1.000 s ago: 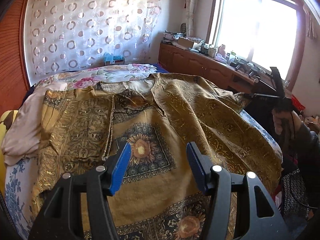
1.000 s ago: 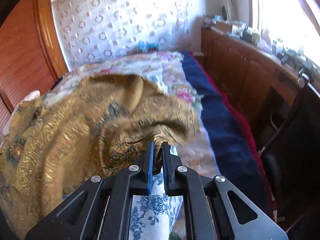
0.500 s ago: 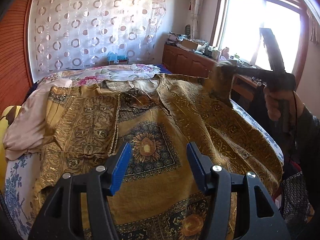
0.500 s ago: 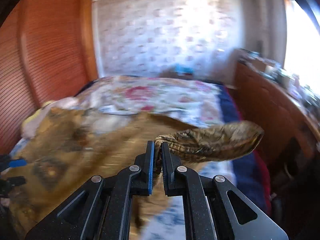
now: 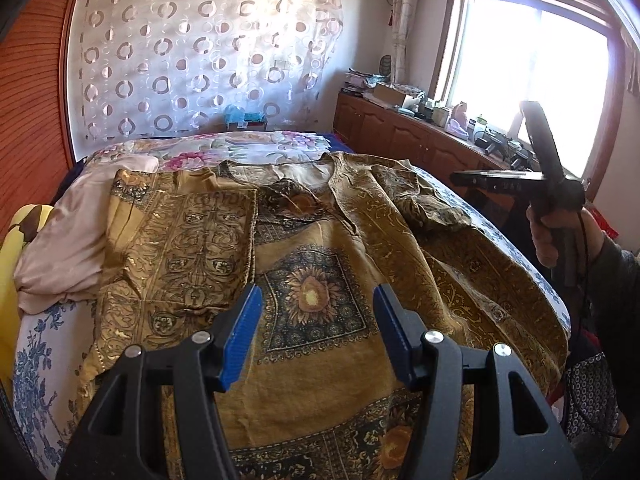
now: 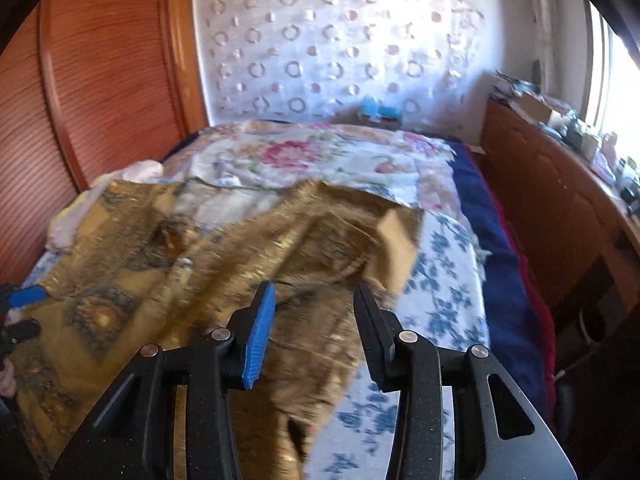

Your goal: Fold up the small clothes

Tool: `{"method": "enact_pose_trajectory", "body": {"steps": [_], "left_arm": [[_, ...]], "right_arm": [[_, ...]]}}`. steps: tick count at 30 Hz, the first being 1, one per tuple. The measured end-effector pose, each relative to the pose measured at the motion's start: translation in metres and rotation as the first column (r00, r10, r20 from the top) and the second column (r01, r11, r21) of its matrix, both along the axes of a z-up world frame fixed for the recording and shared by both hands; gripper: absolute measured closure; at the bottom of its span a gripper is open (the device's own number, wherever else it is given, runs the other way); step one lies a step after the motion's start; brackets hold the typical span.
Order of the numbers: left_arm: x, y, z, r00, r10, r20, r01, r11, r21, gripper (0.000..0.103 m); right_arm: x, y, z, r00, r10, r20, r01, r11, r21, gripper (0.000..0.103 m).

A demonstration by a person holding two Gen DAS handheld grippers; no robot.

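Note:
A gold patterned shirt (image 5: pixel 320 300) with a sunflower panel lies spread on the bed, its left sleeve folded in over the body. My left gripper (image 5: pixel 318 312) hovers open above the shirt's lower middle, nothing between its blue pads. In the right wrist view the shirt (image 6: pixel 200 280) has its right sleeve (image 6: pixel 360 236) lying folded inward near the collar. My right gripper (image 6: pixel 312 316) hangs above that sleeve with its jaws opening and no cloth between them. In the left wrist view the right gripper (image 5: pixel 496 180) appears held in a hand at the right edge.
A blue-flowered white sheet (image 6: pixel 444 300) and a floral quilt (image 6: pixel 320 156) cover the bed. Pale pink cloth (image 5: pixel 68 232) lies at the shirt's left. A wooden cabinet (image 5: pixel 420 148) with clutter runs under the window on the right. A wooden panel (image 6: pixel 100 80) stands at the left.
The right gripper carried the right sleeve up and inward over the shirt, then let it go; the sleeve now lies on the shirt. The left gripper stayed open and still.

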State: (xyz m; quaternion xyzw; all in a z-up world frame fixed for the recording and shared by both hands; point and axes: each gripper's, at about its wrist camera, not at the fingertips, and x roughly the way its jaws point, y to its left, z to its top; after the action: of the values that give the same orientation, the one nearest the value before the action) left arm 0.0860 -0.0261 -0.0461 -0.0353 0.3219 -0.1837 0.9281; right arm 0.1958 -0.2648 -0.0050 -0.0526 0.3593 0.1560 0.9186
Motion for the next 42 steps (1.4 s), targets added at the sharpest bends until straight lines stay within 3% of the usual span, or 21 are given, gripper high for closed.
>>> {"method": "enact_pose_trajectory", "body": {"steps": [18, 21, 23, 26, 30, 37, 40, 42], "left_arm": [[0.041, 0.037, 0.001, 0.998, 0.064, -0.020, -0.063, 0.997, 0.039, 0.045], [0.051, 0.045, 0.002, 0.996, 0.082, -0.020, -0.081, 0.995, 0.051, 0.045], [0.060, 0.050, 0.002, 0.995, 0.099, -0.025, -0.097, 0.993, 0.060, 0.045], [0.068, 0.057, 0.002, 0.993, 0.117, -0.027, -0.115, 0.991, 0.063, 0.045], [0.081, 0.066, 0.002, 0.989, 0.143, -0.031, -0.140, 0.988, 0.068, 0.045], [0.101, 0.075, 0.001, 0.984, 0.174, -0.037, -0.171, 0.983, 0.071, 0.045], [0.104, 0.075, -0.001, 0.984, 0.172, -0.043, -0.169, 0.983, 0.073, 0.045], [0.104, 0.075, -0.002, 0.985, 0.169, -0.045, -0.165, 0.983, 0.077, 0.045]], "right_arm": [[0.086, 0.001, -0.044, 0.987, -0.059, -0.148, 0.060, 0.998, 0.002, 0.062], [0.097, -0.004, -0.047, 0.987, -0.054, -0.149, 0.056, 0.998, 0.010, 0.077], [0.101, -0.004, -0.046, 0.988, -0.042, -0.148, 0.045, 0.999, 0.018, 0.099], [0.103, 0.003, -0.042, 0.991, -0.003, -0.134, 0.004, 1.000, 0.008, 0.100], [0.104, 0.019, -0.031, 0.990, 0.082, -0.117, -0.075, 0.995, 0.065, 0.100], [0.114, 0.070, -0.018, 0.963, 0.253, -0.093, -0.240, 0.962, 0.133, 0.101], [0.116, 0.082, -0.011, 0.958, 0.278, -0.070, -0.268, 0.955, 0.130, 0.100], [0.118, 0.079, -0.007, 0.968, 0.244, -0.054, -0.236, 0.965, 0.117, 0.089]]}}
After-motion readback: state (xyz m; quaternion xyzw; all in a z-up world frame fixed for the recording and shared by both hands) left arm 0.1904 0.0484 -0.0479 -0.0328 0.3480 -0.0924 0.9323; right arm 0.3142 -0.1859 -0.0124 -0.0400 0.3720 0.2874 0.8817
